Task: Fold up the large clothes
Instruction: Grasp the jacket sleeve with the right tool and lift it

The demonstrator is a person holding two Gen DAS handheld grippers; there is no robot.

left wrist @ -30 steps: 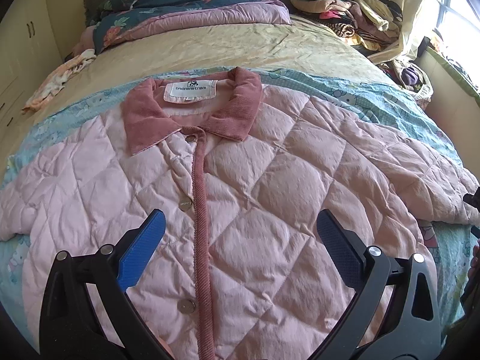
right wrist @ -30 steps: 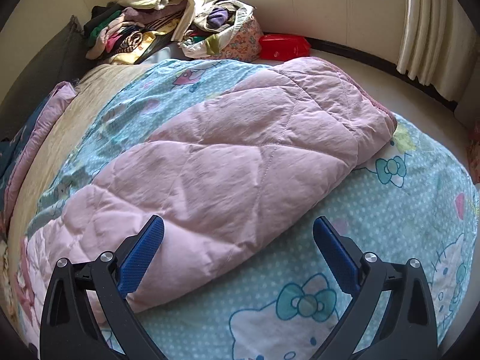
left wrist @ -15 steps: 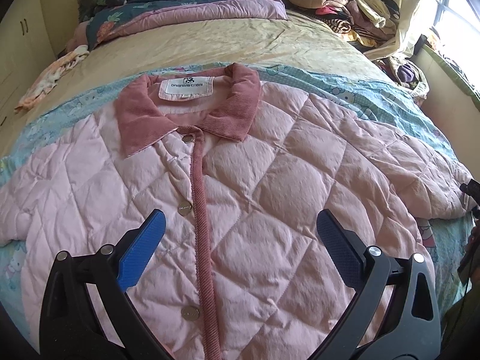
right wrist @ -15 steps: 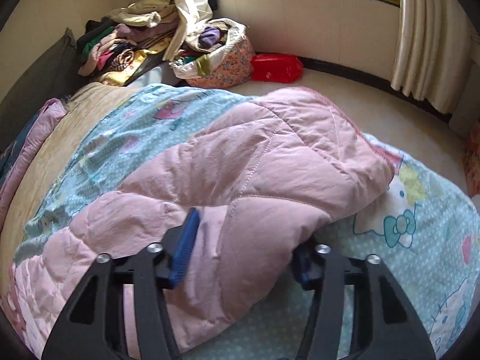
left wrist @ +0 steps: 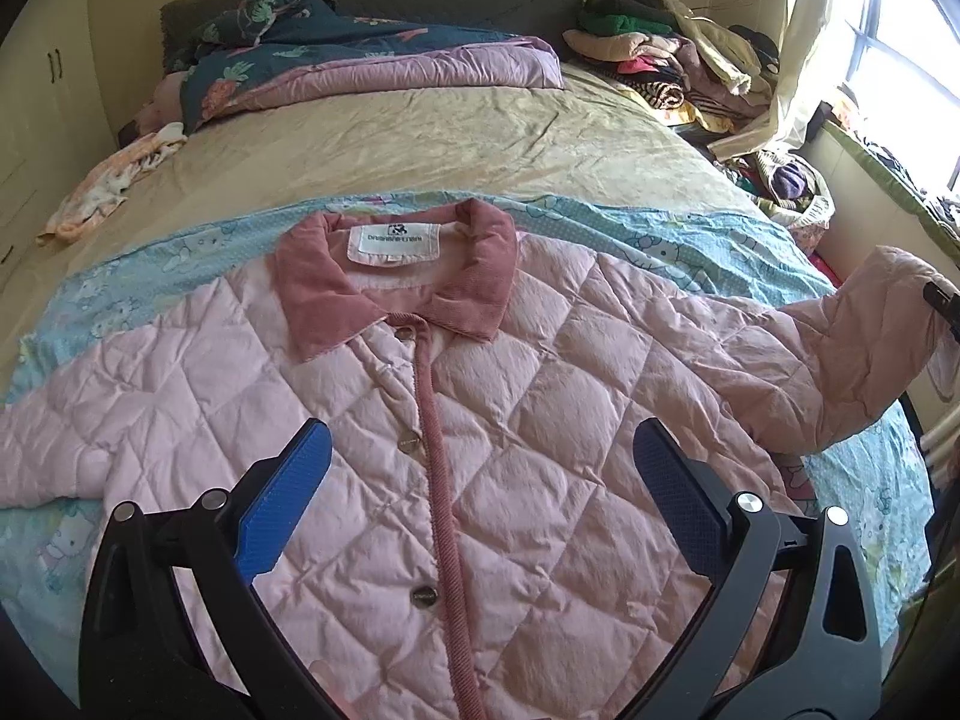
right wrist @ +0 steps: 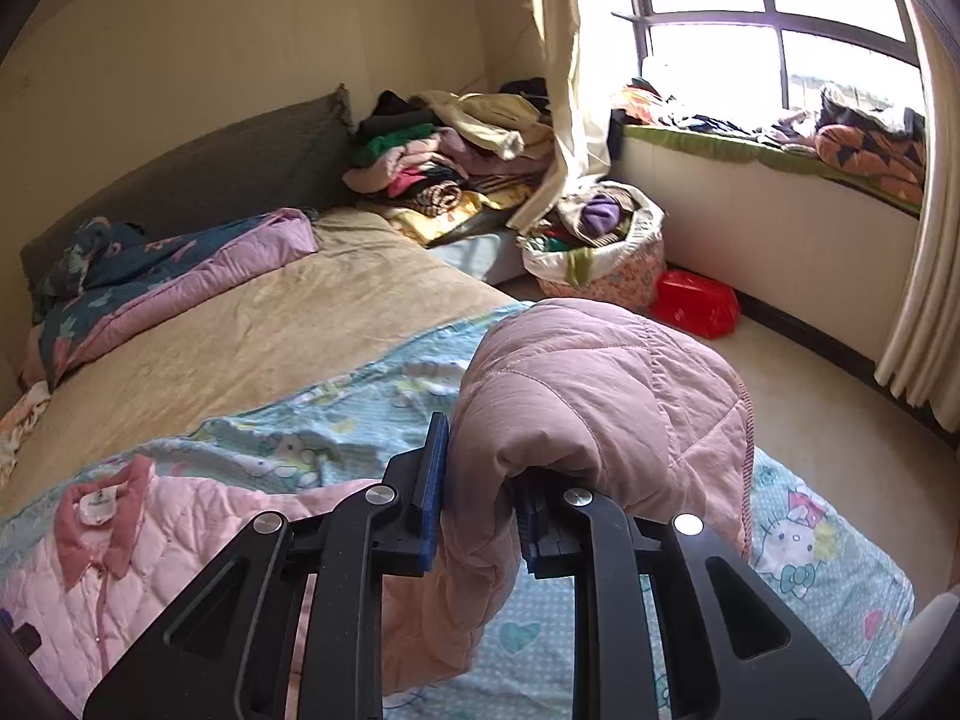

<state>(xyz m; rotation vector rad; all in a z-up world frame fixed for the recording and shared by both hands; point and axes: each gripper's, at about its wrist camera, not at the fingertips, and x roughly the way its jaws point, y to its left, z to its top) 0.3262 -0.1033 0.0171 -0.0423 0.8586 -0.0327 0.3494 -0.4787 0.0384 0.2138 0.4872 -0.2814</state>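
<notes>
A pink quilted jacket (left wrist: 510, 450) with a darker corduroy collar (left wrist: 468, 276) lies face up and buttoned on the blue cartoon-print sheet (left wrist: 690, 240). My left gripper (left wrist: 480, 492) is open and empty, hovering over the jacket's chest. My right gripper (right wrist: 477, 504) is shut on the jacket's right sleeve (right wrist: 600, 396) and holds it lifted off the bed. The raised sleeve also shows in the left wrist view (left wrist: 870, 348) at the right. The jacket's body shows in the right wrist view (right wrist: 150, 540) at the lower left.
A yellow bedspread (left wrist: 390, 144) covers the far half of the bed, with a folded floral quilt (left wrist: 360, 66) at the headboard. A clothes pile (right wrist: 456, 162) sits at the bed's far corner. A full laundry basket (right wrist: 600, 246) and a red bag (right wrist: 696, 300) stand on the floor by the window.
My right gripper closed on the sleeve and lifted it up off the bed, turning toward the jacket. My left gripper stayed open and drew back a little.
</notes>
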